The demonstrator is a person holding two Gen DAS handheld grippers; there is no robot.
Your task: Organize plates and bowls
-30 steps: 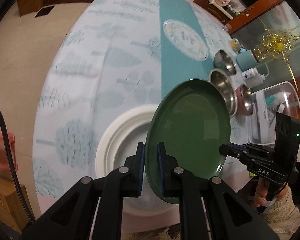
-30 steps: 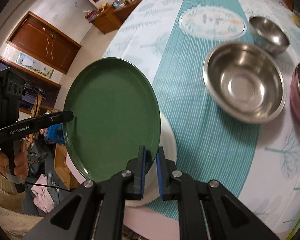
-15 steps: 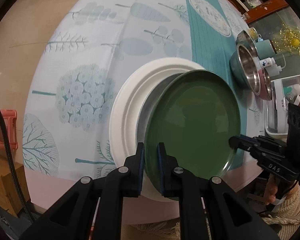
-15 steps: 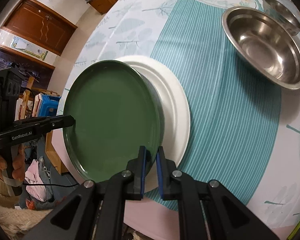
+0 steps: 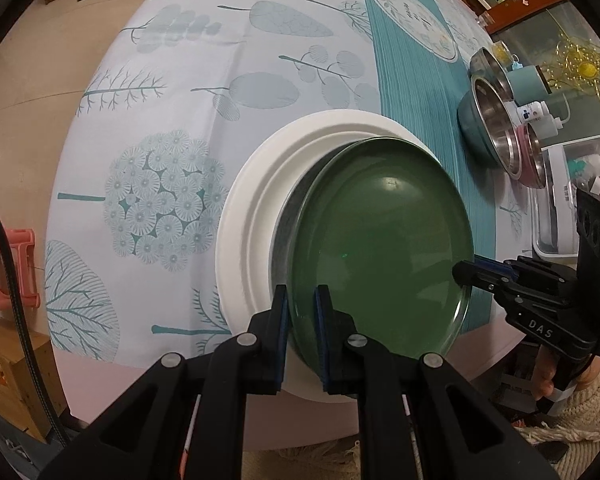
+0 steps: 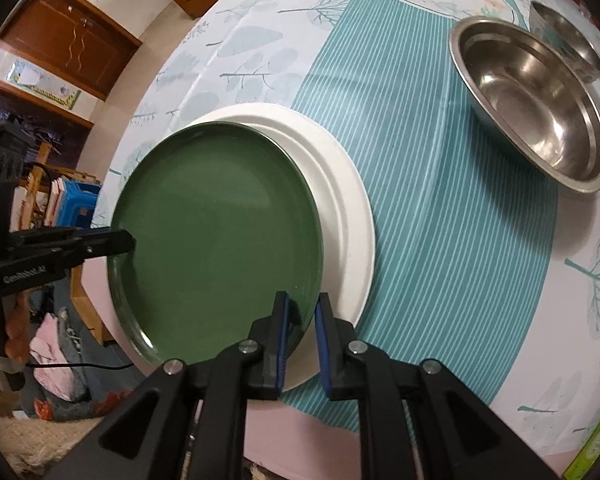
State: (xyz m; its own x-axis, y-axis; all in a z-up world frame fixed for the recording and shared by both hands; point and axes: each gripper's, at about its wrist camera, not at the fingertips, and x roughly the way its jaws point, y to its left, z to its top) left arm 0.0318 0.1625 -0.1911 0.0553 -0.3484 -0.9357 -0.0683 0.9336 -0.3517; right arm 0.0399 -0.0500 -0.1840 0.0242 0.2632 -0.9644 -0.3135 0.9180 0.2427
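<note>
A round dark-green ceramic plate [image 6: 220, 236] sits atop a larger white plate [image 6: 350, 216] near the desk's [image 5: 260, 60] front edge. The left gripper [image 5: 300, 312] pinches its rim; the right gripper [image 6: 300, 320], jaws just easing apart, straddles the opposite rim.

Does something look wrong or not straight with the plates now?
The green plate sits off-centre on the white plate, overhanging its rim toward the table edge. Nothing looks spilled or broken.
</note>
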